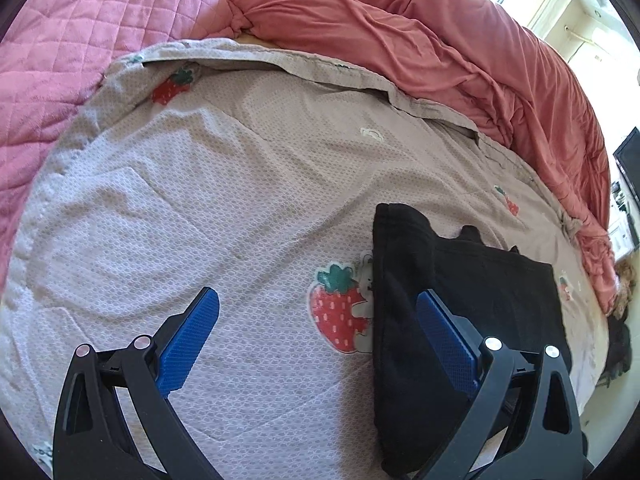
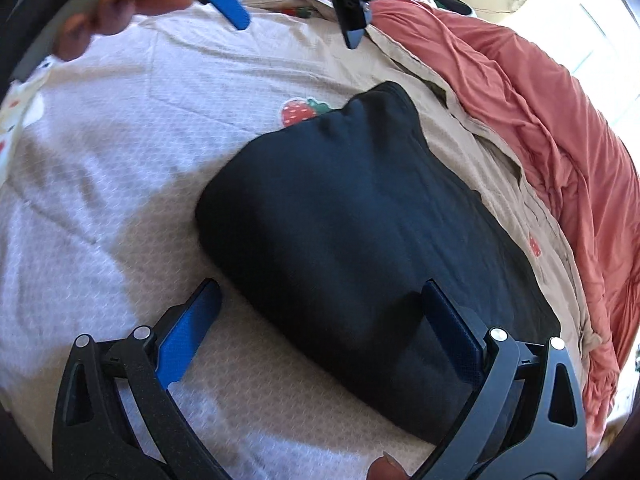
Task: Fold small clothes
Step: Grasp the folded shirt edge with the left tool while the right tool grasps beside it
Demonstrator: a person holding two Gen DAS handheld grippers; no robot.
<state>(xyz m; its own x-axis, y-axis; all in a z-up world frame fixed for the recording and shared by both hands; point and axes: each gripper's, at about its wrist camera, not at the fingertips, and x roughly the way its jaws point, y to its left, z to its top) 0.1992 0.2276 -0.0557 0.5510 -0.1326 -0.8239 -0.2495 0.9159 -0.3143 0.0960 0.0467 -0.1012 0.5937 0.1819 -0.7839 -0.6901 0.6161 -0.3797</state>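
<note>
Under my right gripper (image 2: 320, 316), fingers spread wide with nothing between them, the folded black garment (image 2: 352, 216) lies flat on the strawberry-print bed cover (image 2: 100, 152), my right-hand pad over its near end. My left gripper (image 1: 318, 320) is spread wide too, gripping nothing, its right finger (image 1: 448, 332) over the garment's left edge, beside a strawberry patch (image 1: 340, 312). Farther back, an orange-red duvet (image 1: 440, 40) is bunched along the cover's far edge, a pink quilted blanket (image 1: 80, 32) beside it.
</note>
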